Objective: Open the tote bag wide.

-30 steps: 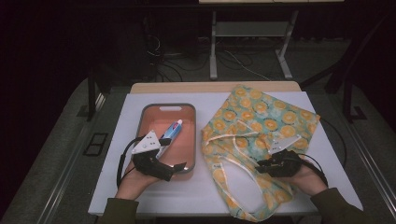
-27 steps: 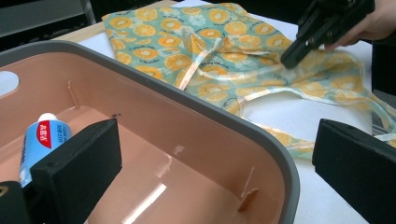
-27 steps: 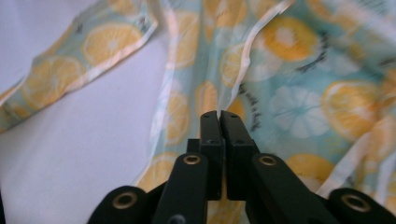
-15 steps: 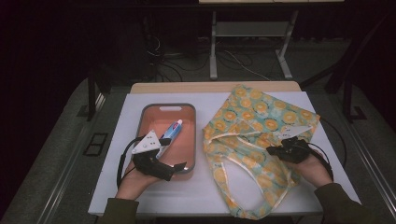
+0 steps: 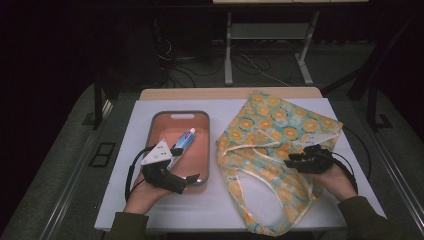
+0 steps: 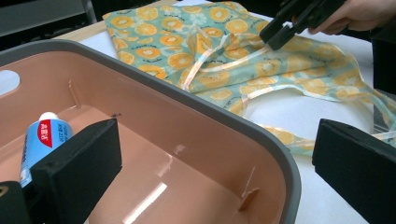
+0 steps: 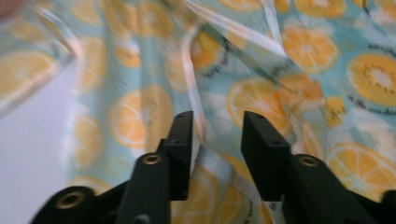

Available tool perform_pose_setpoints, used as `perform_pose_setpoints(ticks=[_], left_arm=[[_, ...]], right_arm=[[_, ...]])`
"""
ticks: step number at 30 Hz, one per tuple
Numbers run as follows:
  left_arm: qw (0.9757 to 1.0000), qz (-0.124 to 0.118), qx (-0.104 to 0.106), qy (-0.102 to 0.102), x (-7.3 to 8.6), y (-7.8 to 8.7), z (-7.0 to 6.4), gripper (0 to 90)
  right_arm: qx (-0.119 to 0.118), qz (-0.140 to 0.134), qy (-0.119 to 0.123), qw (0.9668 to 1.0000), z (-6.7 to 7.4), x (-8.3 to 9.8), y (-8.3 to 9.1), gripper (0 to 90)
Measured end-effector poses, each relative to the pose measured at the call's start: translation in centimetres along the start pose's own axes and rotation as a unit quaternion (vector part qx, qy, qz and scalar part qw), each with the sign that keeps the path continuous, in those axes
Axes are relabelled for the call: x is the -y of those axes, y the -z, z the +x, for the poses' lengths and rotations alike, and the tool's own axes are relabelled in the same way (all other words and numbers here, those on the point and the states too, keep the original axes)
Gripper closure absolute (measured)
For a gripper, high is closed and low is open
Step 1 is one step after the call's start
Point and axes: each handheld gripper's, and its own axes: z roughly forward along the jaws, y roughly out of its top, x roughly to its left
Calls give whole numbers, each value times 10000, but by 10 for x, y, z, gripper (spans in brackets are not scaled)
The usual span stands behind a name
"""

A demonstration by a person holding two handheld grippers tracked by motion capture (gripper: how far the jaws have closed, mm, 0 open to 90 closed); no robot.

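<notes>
A: Report the position of the right gripper (image 5: pixel 294 161).

B: In the high view it sits at the right of centre, held by the person's right hand (image 5: pixel 336 179), over the orange-print bag (image 5: pixel 272 135). The bag lies flat on the white table (image 5: pixel 220 210) and covers the frame's centre-right, with its handle loop trailing toward the lower edge.

A: State of its jaws?

B: They have just been opening. In the right gripper view they stand partly apart, low in the centre of the frame, with a pale handle strap (image 7: pixel 194 100) of the bag running up between them. The pads do not press on the strap or on the fabric. Nothing is gripped.

A: And the left gripper (image 5: pixel 194 178)?

B: In the high view it is at the lower left of centre, in the left hand (image 5: pixel 142 195). The jaws are wide open. In the left gripper view one jaw stands inside the pink tray (image 6: pixel 224 114) and the other outside it, with the tray's grey rim between them. Neither pad touches the rim.

A: Contents of the tray?

B: One toothpaste tube (image 5: pixel 184 140), lying at the tray's upper middle in the high view, and at the far left edge of the left gripper view.
</notes>
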Motion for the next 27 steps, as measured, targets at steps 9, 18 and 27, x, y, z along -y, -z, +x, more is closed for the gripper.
perform_pose_setpoints(ticks=[9, 18, 27], left_arm=[[10000, 10, -6, -5, 0, 0, 0, 0], [10000, 7, 4, -7, 0, 0, 0, 0], [10000, 19, 7, -7, 0, 0, 0, 0]], right_arm=[[-165, 3, 550, 9983, 32, -28, -19, 345], [-110, 457, 640, 9968, 21, -23, -56, 261], [-148, 366, 567, 9976, 4, -15, -59, 416]])
